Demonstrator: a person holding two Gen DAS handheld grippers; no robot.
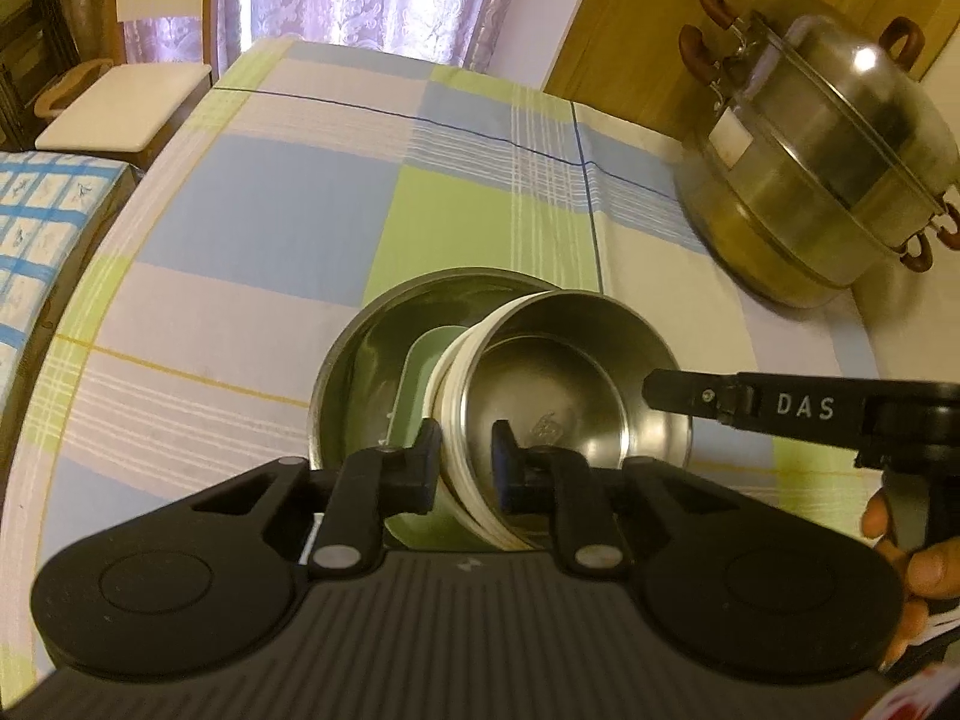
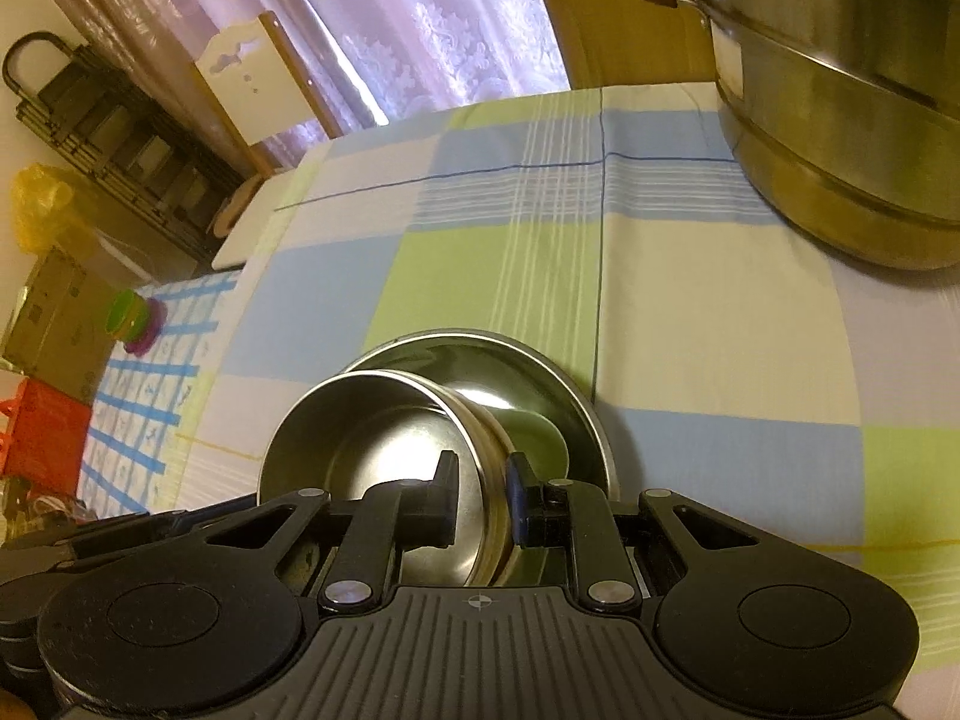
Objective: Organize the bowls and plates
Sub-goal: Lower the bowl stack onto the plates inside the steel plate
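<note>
A steel bowl (image 1: pixel 558 384) with a white outer wall is held tilted over a steel plate (image 1: pixel 360 372) on the checked tablecloth. A pale green dish (image 1: pixel 420 384) lies in the plate under the bowl. My left gripper (image 1: pixel 465 456) is shut on the bowl's near rim. My right gripper (image 2: pixel 483 495) is shut on the opposite rim of the same bowl (image 2: pixel 372 450), above the plate (image 2: pixel 540 372). The right gripper's finger also shows in the left wrist view (image 1: pixel 666 393).
A large lidded steel steamer pot (image 1: pixel 828 168) with brown handles stands at the back right of the table, also in the right wrist view (image 2: pixel 840 120). A white chair (image 1: pixel 114 102) stands beyond the table's far left edge. Coloured cups (image 2: pixel 141 318) sit on a blue-checked surface at left.
</note>
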